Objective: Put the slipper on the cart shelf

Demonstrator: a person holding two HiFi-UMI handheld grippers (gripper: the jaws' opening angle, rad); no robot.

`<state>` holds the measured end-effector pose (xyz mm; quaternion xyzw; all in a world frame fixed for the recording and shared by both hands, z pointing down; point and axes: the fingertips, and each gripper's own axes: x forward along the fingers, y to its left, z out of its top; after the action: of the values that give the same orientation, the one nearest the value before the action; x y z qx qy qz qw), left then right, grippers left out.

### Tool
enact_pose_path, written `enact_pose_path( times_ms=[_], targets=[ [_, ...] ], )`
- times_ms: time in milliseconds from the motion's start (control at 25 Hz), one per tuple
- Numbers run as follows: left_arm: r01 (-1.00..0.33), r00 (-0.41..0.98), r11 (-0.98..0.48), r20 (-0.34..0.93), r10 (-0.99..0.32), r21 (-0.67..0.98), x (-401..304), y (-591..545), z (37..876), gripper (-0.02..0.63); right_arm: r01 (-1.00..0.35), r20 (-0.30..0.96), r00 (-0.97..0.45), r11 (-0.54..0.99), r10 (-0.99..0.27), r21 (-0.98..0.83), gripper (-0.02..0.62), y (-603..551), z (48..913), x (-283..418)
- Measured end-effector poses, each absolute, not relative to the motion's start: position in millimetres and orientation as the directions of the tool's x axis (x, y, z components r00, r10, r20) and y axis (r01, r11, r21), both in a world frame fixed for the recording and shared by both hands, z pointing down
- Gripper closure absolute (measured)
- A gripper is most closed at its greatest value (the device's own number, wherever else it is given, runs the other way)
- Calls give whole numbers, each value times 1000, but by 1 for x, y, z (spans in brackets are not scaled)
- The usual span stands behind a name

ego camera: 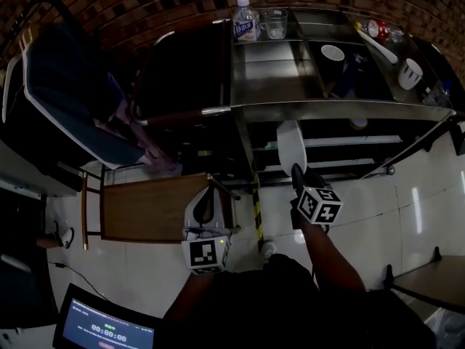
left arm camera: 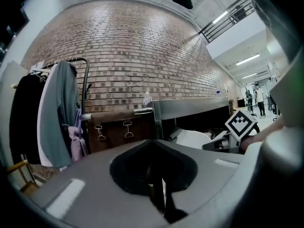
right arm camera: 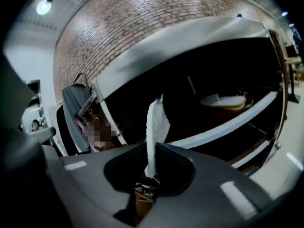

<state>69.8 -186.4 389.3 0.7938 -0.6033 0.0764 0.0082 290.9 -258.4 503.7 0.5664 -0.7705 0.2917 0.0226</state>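
Note:
My right gripper (ego camera: 296,173) is shut on a white slipper (ego camera: 290,145), holding it by its near end. The slipper points toward the lower shelves (ego camera: 341,141) of the steel cart (ego camera: 276,107), just in front of their edge. In the right gripper view the slipper (right arm camera: 154,127) stands edge-on between the jaws, with the cart's dark shelf bays behind it. My left gripper (ego camera: 205,196) hovers over a wooden stool, jaws together and nothing between them. The left gripper view shows the slipper (left arm camera: 192,137) beside the cart.
A water bottle (ego camera: 245,20), a glass (ego camera: 275,24) and white cups (ego camera: 333,52) stand on the cart's top. A pale flat thing (right arm camera: 223,101) lies on a lower shelf. The wooden stool (ego camera: 145,209) is at left, hanging clothes (ego camera: 65,86) behind it, and a screen (ego camera: 109,329) on the floor.

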Motion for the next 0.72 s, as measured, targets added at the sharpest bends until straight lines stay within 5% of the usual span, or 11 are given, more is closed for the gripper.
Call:
enact_pose_path(
  times_ms=[240,720],
  targets=[
    [-968,243,-247,96,-965,-35,84,-197,382,591,-632,305,-447,55,-841,-773,561,-306,522,288],
    [-971,234,-227,96,-968,77,83,-227,378,591,-357,283,-494,-105,-822,-928,561,-368,563,277]
  ],
)
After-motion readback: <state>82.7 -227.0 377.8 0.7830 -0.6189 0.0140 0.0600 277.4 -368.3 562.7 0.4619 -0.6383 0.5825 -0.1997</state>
